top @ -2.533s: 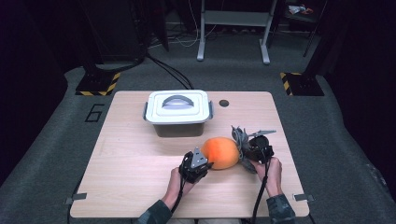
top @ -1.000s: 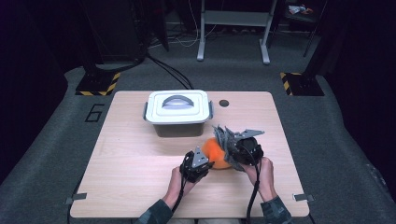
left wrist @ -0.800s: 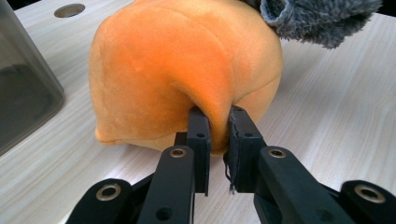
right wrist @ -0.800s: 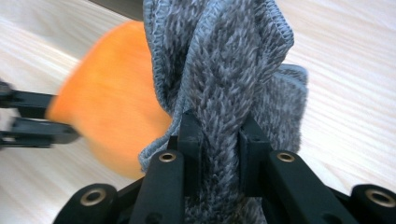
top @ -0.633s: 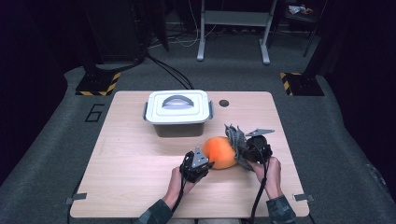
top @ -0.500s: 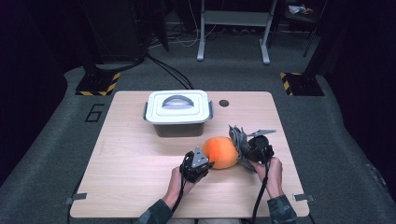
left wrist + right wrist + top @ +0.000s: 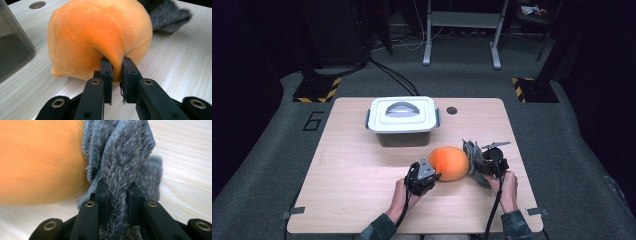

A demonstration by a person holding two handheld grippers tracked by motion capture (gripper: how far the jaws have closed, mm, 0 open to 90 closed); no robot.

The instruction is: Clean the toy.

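An orange plush toy (image 7: 449, 162) with a grey furry part (image 7: 473, 154) lies on the wooden table (image 7: 362, 165), in front of the box. My left gripper (image 7: 432, 176) is at its left side, shut on a fold of the orange plush (image 7: 100, 37); the black fingertips (image 7: 107, 68) pinch the fabric. At the toy's right, my right gripper (image 7: 476, 165) is shut on a strip of the grey fur (image 7: 120, 167), with the orange body (image 7: 40, 162) just left of it. The toy rests on the tabletop.
A white lidded box (image 7: 402, 120) with a grey handle stands at the back middle of the table; its dark wall (image 7: 12, 47) is near the toy. A small round hole (image 7: 452, 110) lies right of the box. Bare table stretches to the left.
The right gripper had lifted the grey part up and toward the toy a second ago; it has come back down and to the right. The left gripper stays put.
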